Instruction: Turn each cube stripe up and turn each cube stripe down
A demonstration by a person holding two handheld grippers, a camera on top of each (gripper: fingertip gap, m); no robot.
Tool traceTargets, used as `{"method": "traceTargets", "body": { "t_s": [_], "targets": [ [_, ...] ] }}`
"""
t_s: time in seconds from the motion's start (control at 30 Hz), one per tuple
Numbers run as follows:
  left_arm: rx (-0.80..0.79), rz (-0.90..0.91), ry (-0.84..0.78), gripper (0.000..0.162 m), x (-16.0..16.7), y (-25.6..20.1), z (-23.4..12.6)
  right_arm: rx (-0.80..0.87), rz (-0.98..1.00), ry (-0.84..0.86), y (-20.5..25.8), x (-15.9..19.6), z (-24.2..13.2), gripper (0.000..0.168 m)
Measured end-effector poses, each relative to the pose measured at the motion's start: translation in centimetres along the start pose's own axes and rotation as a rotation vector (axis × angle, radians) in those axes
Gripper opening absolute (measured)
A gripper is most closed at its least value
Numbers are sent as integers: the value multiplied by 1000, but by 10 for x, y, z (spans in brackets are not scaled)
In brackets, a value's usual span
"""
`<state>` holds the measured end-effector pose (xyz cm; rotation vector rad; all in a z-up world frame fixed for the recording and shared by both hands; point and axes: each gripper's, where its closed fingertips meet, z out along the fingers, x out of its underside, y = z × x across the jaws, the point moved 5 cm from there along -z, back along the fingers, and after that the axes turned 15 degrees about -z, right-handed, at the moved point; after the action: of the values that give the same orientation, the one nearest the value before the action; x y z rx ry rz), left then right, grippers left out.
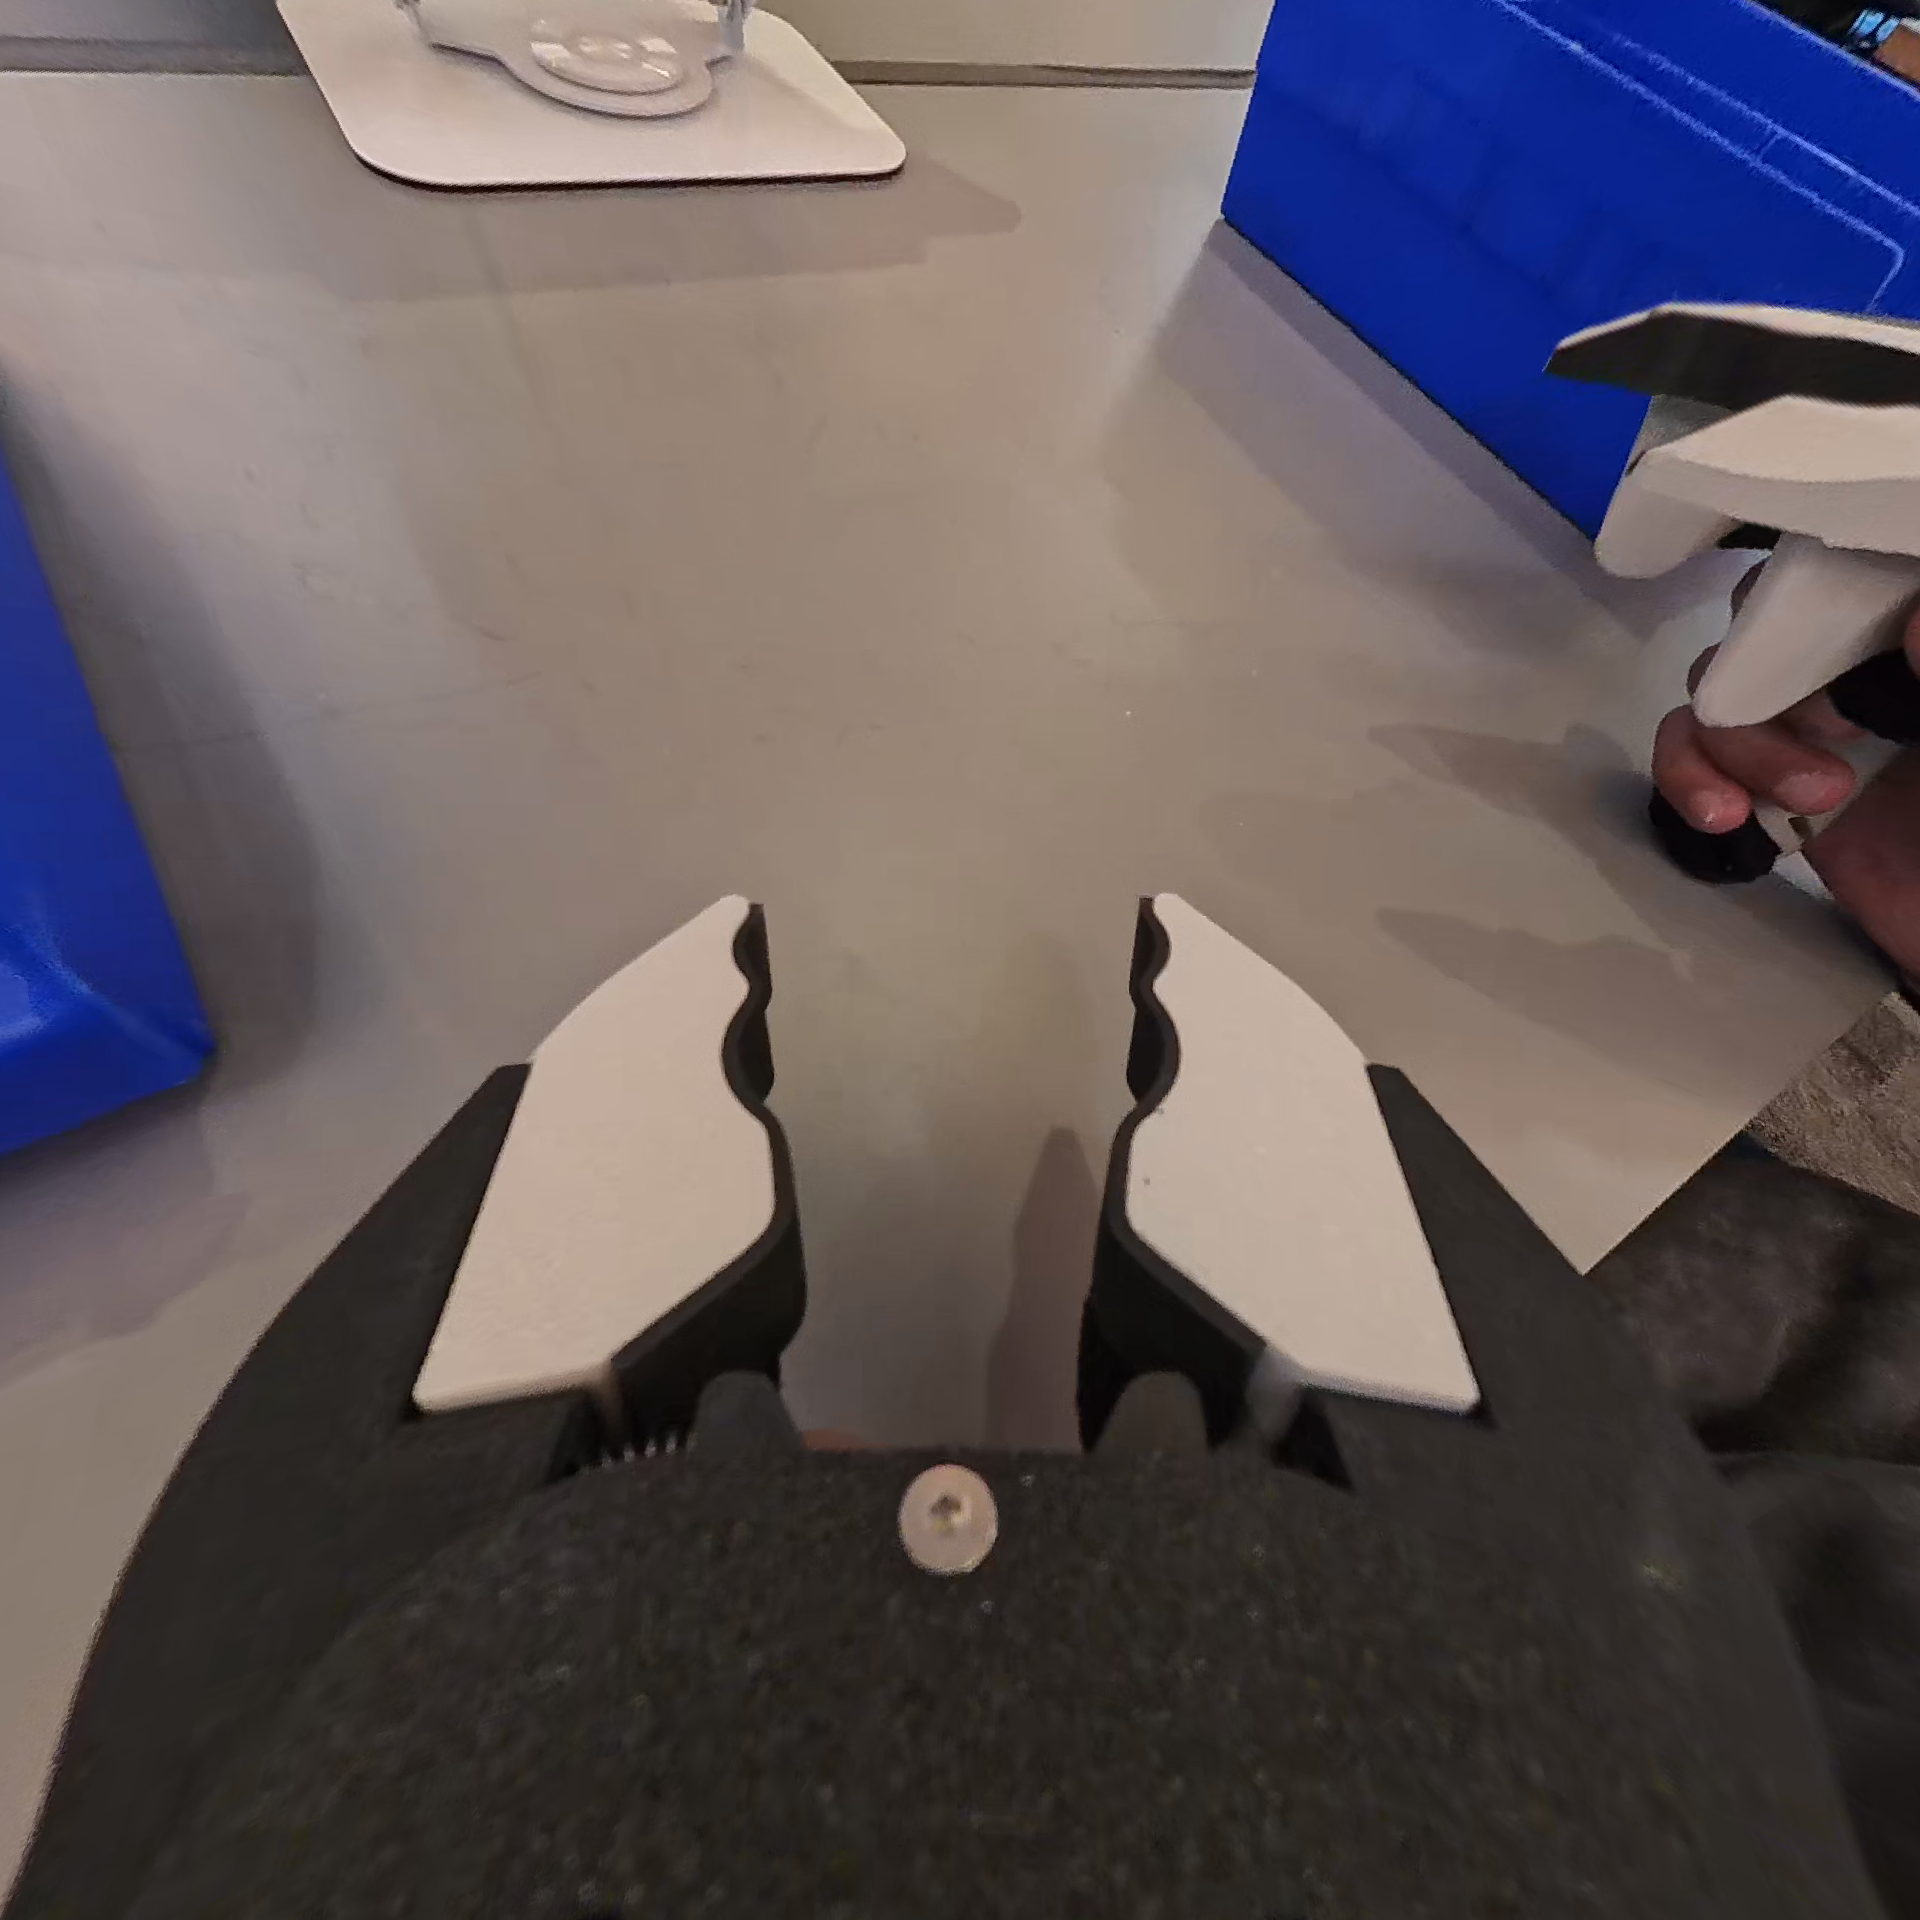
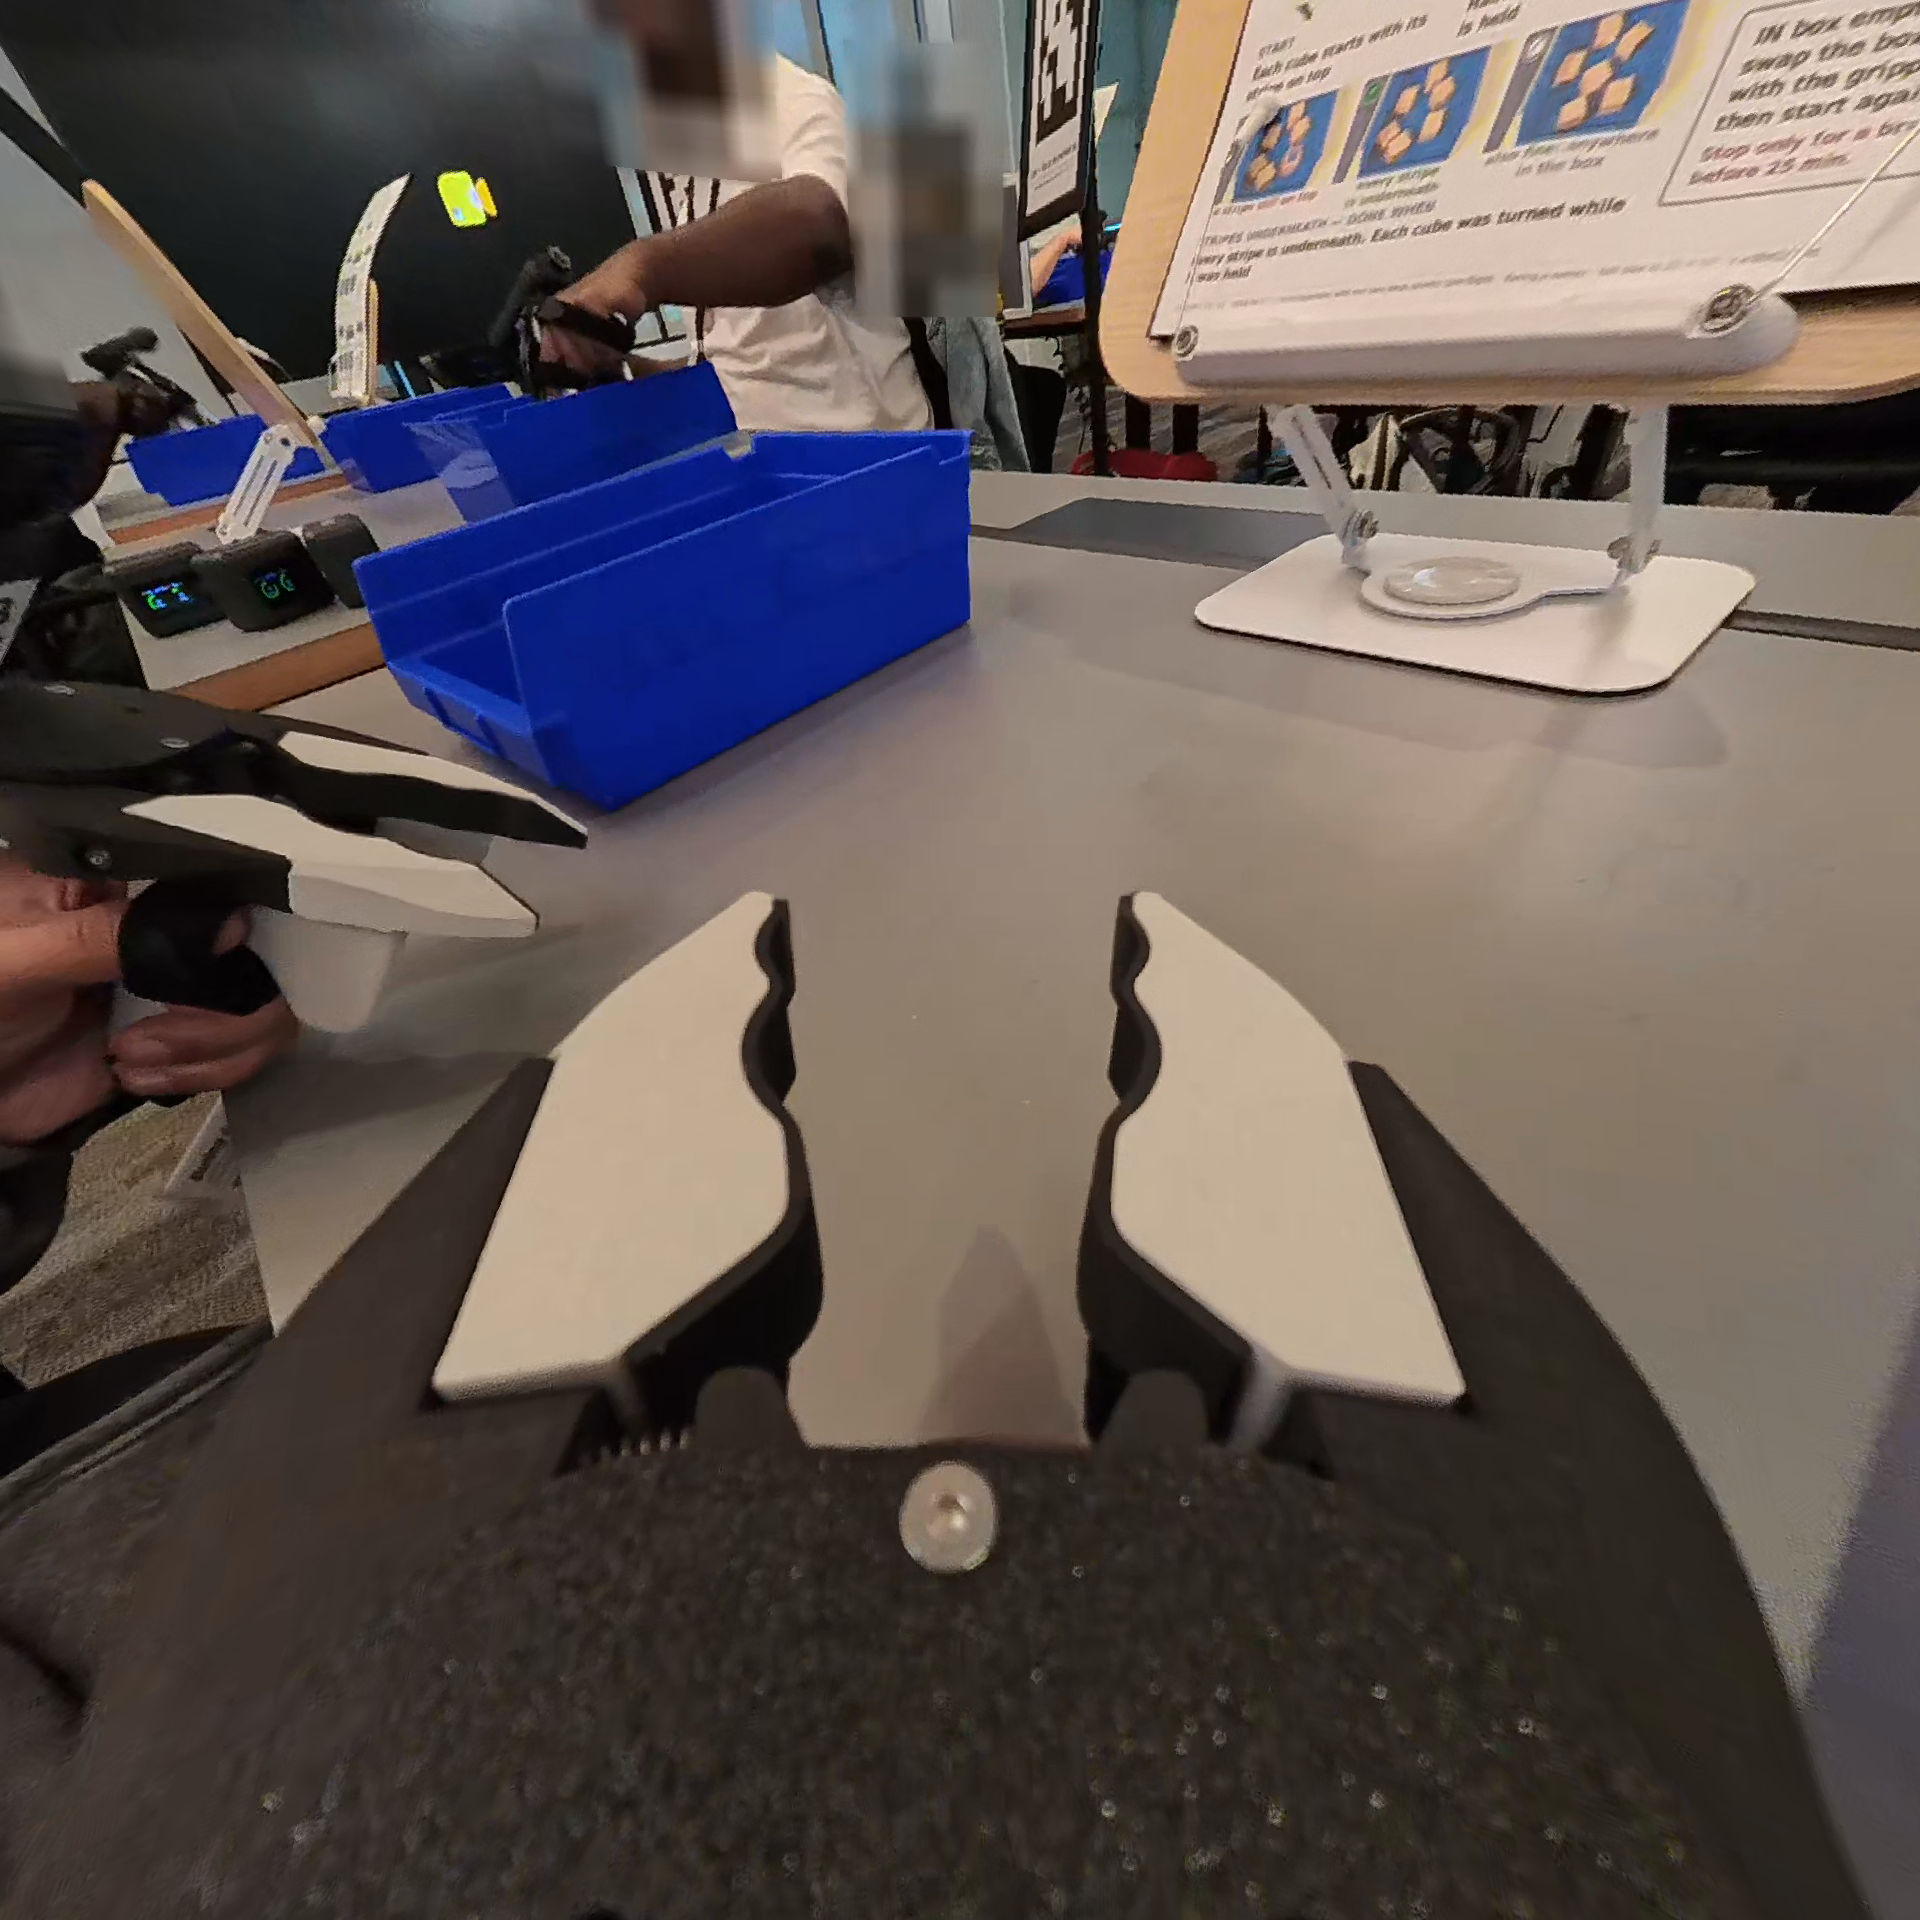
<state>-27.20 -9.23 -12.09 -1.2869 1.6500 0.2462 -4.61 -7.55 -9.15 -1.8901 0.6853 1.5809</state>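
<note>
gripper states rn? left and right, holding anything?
Left gripper: open, empty, over the bare grey table.
Right gripper: open, empty, also over the table. No cube in view.

Left hand-held gripper [image 1: 951, 914], right hand-held gripper [image 2: 951, 909]: black bodies, white finger plates, wavy black pads, silver screw.

Your left wrist view looks steeply down, close over the grey table [image 1: 831, 520]. Your right looks flatter across it. Both catch the white stand base [image 1: 582, 114] [image 2: 1486, 623] at its far edge.
</note>
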Motion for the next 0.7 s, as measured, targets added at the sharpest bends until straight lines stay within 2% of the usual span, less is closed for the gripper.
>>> {"method": "traceTargets", "body": {
  "t_s": [0.2, 0.27, 0.37, 0.47, 0.57, 0.7],
  "targets": [
    [6, 20, -17, 69, 0, -4, 0, 26, 3, -17, -7, -7, -10, 59],
    [25, 26, -45, 74, -3, -8, -3, 55, 57, -67, -20, -16, -28, 62],
    [68, 54, -65, 77, -5, -23, 1, 246, -2, -103, -58, -25, -75, 62],
    [238, 40, 41, 81, -3, -74, 25, 502, -51, -82, -105, -24, -132, 61],
    [334, 96, 151, 80, -4, -146, 65, 638, 73, -51, -141, -4, -178, 61],
    [326, 217, 39, 77, -26, -234, 142, 705, 344, -118, -163, 25, -216, 54]
  ]
}}
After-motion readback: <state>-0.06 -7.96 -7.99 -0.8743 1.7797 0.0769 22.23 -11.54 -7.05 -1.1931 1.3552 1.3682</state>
